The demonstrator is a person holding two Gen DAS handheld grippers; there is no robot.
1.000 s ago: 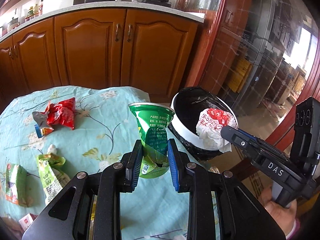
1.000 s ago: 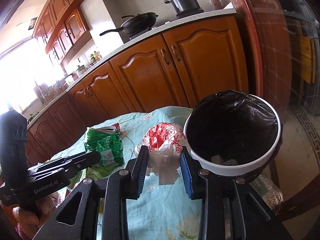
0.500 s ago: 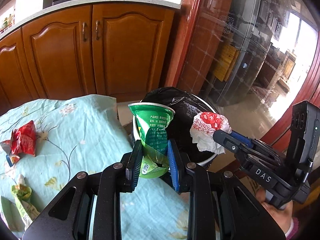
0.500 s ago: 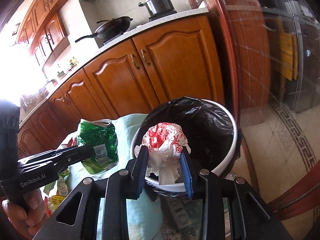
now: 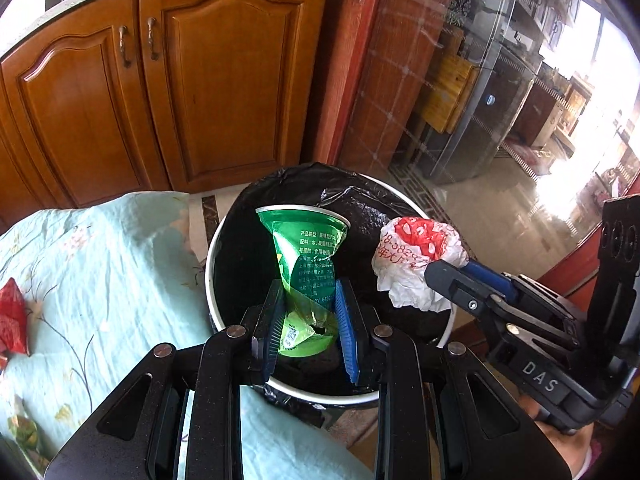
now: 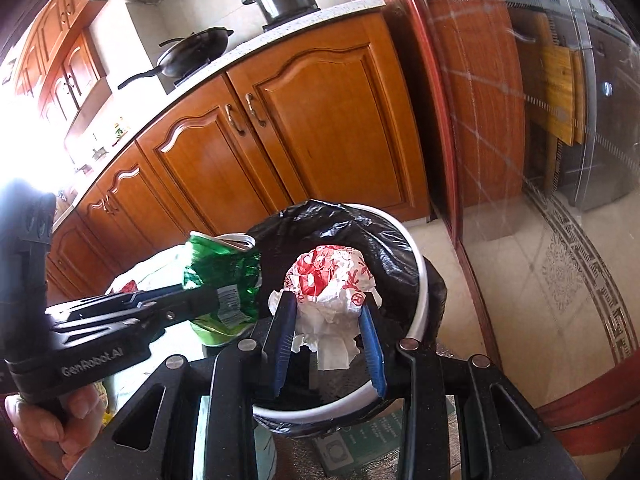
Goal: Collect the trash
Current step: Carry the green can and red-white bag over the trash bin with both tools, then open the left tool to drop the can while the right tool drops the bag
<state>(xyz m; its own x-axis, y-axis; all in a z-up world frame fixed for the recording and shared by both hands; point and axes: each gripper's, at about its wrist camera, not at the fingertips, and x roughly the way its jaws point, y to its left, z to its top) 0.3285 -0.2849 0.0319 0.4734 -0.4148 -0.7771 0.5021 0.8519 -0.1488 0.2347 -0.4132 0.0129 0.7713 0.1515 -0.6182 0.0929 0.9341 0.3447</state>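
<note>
While the left gripper (image 5: pixel 306 320) clamps a crushed green cup (image 5: pixel 306 248) and the right gripper (image 6: pixel 326 344) a crumpled wrapper (image 6: pixel 328 284) over the lined bin (image 5: pixel 248 216), either could snag on release and land on the floor.

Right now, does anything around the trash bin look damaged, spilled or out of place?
Nothing spilled. The green cup in the left gripper is crushed and torn near its base, as trash would be. The crumpled wrapper is in the right gripper; both hang over the bin.
</note>
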